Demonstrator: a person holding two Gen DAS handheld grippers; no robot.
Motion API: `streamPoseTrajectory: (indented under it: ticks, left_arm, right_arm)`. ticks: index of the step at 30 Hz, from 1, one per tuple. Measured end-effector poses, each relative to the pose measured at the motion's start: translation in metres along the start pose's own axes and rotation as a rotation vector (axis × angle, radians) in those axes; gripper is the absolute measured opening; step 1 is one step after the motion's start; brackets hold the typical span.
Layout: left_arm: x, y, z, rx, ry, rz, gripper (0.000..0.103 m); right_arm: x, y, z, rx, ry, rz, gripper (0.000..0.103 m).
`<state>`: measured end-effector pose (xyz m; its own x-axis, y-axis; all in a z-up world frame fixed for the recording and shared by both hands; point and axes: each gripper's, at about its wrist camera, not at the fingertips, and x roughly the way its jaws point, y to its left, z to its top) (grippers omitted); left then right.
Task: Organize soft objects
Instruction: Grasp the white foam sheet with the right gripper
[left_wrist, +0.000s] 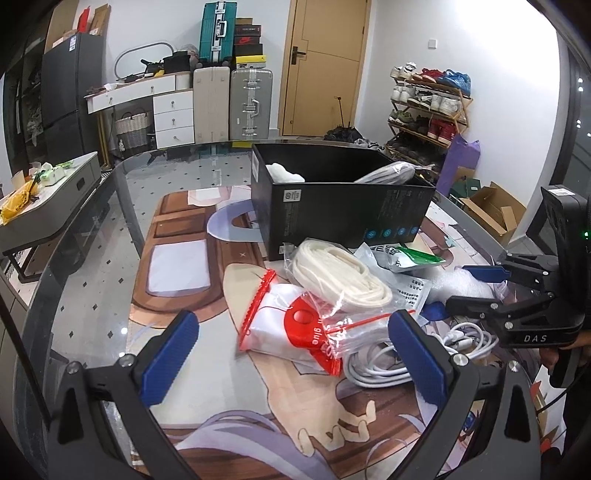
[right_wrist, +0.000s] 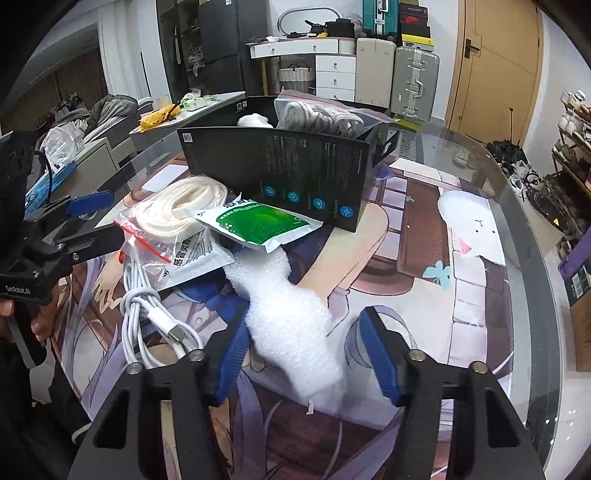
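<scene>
"DAS" marks the right gripper (left_wrist: 476, 291); "glue" shows on the red-zip bag (left_wrist: 295, 328).

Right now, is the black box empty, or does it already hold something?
Not empty: the open-topped black box holds a white soft item and a clear bag of grey cord sticking above the rim.

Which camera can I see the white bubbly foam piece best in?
The right wrist view. There the white foam piece fills the middle, running between the right tongs up to the green packet. In the left wrist view only a small patch of it peeks out beside those tongs.
</scene>
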<state>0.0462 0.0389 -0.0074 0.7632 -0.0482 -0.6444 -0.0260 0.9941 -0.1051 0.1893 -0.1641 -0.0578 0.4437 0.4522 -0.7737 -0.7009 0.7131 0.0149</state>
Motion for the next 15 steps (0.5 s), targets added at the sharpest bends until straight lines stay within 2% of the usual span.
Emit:
streamPoseTrajectory:
  ticks: [3,8,15]
  left_arm:
    - [0.000,-0.002,0.000,0.004,0.003,0.000,0.103]
    - [-0.002,-0.004,0.000,-0.003,0.007,0.001,0.103]
    - [-0.008,-0.018,-0.003,0.037,0.003,-0.003,0.103]
  right_arm:
    - [-0.003,0.002,-0.004,-0.018,-0.001,0.003,0.044]
    - [-0.009,-0.001,-0.009,-0.013,-0.006,-0.003,0.043]
    - [-0.024,-0.007,-0.018,0.003,-0.024,-0.014,0.042]
